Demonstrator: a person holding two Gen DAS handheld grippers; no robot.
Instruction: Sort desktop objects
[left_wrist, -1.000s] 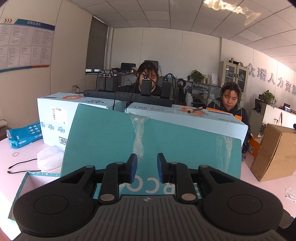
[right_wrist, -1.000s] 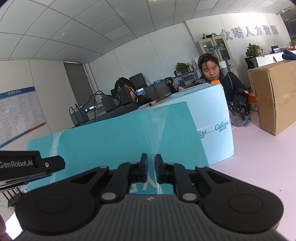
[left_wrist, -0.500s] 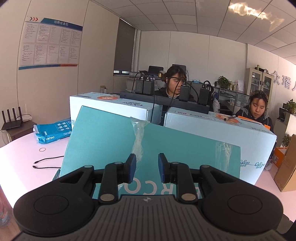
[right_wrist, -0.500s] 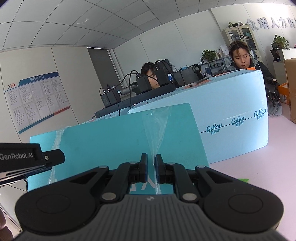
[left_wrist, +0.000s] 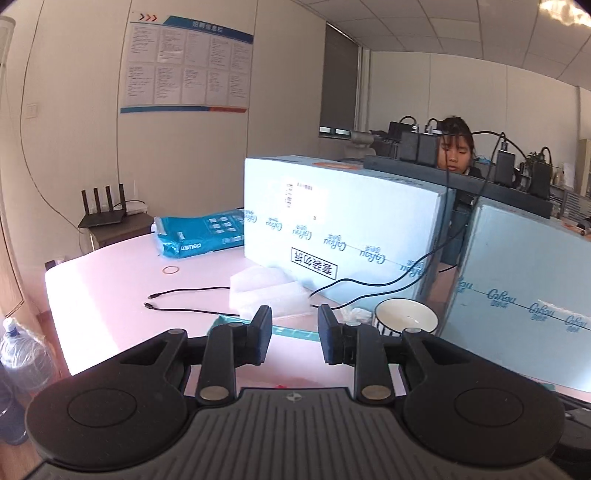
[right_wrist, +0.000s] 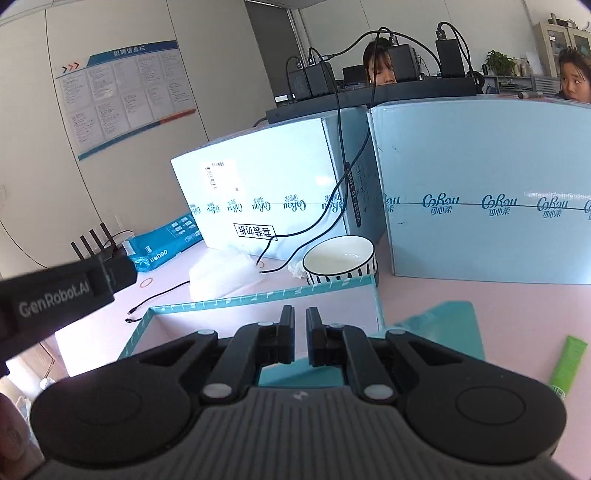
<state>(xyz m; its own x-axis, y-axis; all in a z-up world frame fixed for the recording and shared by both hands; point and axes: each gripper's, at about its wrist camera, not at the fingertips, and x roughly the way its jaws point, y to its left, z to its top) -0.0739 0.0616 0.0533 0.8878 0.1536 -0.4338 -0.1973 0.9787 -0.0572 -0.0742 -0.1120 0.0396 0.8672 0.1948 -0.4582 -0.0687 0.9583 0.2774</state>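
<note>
An open teal-rimmed box (right_wrist: 258, 306) with a white inside lies on the pink table below my right gripper (right_wrist: 300, 334); its teal lid (right_wrist: 443, 325) lies flat to the right. My right gripper's jaws stand a narrow gap apart, holding nothing. My left gripper (left_wrist: 294, 334) is open and empty above the table; the box's far rim (left_wrist: 291, 332) shows between its fingers. A white bowl with a striped outside (right_wrist: 340, 260) (left_wrist: 404, 317) stands behind the box. A green tube (right_wrist: 567, 363) lies at the right.
Two large light-blue cartons (right_wrist: 266, 199) (right_wrist: 487, 192) stand at the back with cables hanging over them. A black cable (left_wrist: 184, 299), a rubber band (left_wrist: 170, 270), white foam (left_wrist: 269, 295) and a teal packet (left_wrist: 199, 236) lie on the left of the table (left_wrist: 110, 280). The table's left edge is close.
The upright teal lid that filled both views is now lying flat to the right of the box. Both grippers have swung left and tilted down toward the table.
</note>
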